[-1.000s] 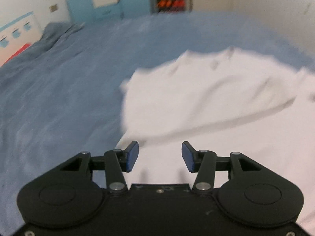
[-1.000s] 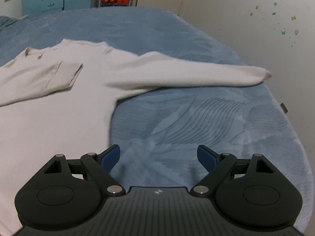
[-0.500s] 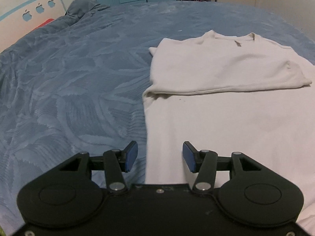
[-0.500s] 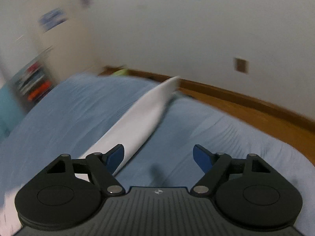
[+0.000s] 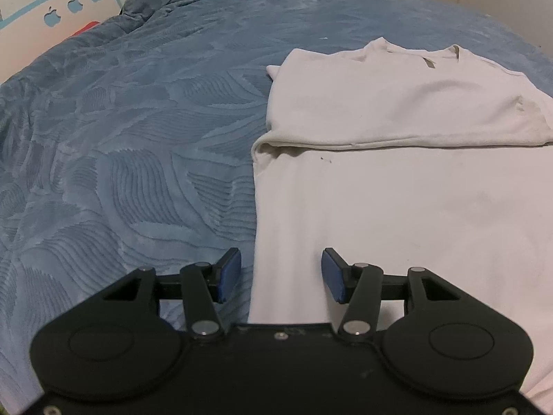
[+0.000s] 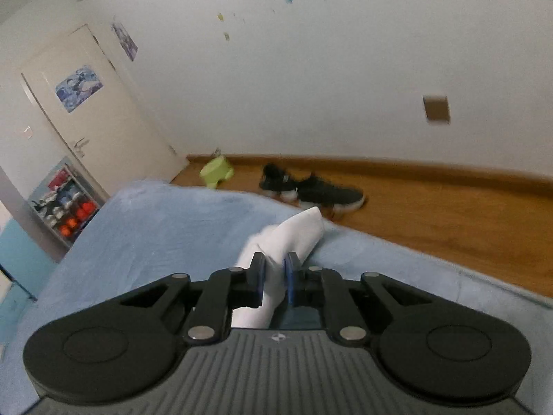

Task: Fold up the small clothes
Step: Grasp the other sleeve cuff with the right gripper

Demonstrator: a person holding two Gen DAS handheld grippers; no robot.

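Shirt (image 5: 397,186), white, long-sleeved, is spread flat on the blue bedspread (image 5: 138,145), toward the bed's right-hand edge as seen in the left wrist view. One sleeve (image 5: 397,110) is already laid across the chest, below the collar. The shirt's side hem runs straight toward the camera.

Left gripper (image 5: 280,275) hangs low over that side hem near the bed's near edge. Its blue pads (image 5: 230,273) are well apart, with nothing between them; one pad is over bedspread, the other over cloth.

Right gripper (image 6: 274,276) is clamped on the other sleeve (image 6: 293,235). The cuff end juts beyond the fingertips, near the bed's edge, with wooden floor (image 6: 449,221) past it.

Step judged in hand: second sleeve fold, cuff gripped and ready for carrying. Next move is judged to call for the cuff to be lifted and brought across the chest, onto or beside the first sleeve, and laid without bunching. The left gripper may be needed to pin the body against dragging.

Views compared: shirt body, collar and folded sleeve are shown only in the left wrist view; the gripped cuff is not seen there. The right wrist view alone shows the grip, plus dark shoes (image 6: 311,190), a green stool (image 6: 217,173) and a door (image 6: 86,110). The shirt's body is hidden there.
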